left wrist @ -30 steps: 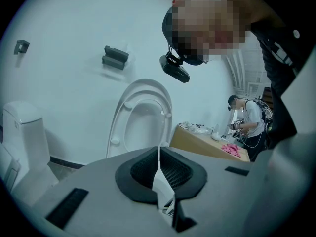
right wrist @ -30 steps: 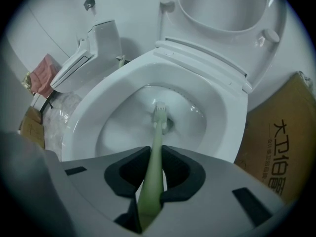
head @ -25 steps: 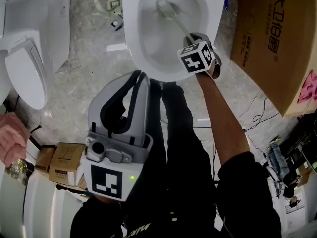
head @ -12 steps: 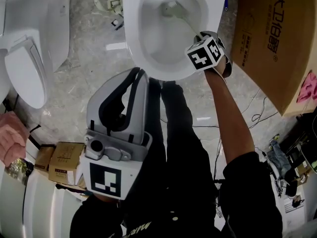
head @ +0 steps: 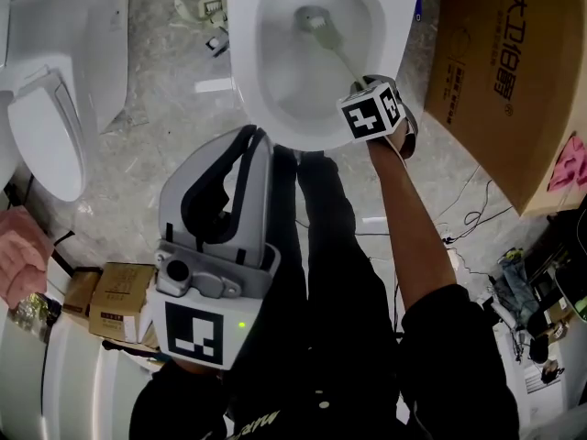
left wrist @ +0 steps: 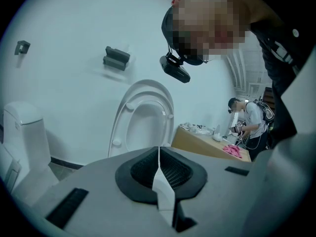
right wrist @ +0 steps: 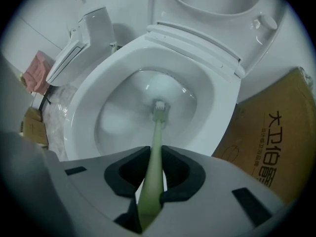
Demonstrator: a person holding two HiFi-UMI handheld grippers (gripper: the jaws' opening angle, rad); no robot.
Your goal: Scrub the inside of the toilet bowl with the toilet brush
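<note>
One toilet brush (right wrist: 154, 149) inside toilet bowl (right wrist: 85, 101)

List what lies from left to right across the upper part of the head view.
closed toilet → small scraps on the floor → toilet bowl, with the brush inside it → cardboard box

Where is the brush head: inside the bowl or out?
Inside: the toilet brush head sits low in the bowl, handle in the right gripper.
</note>
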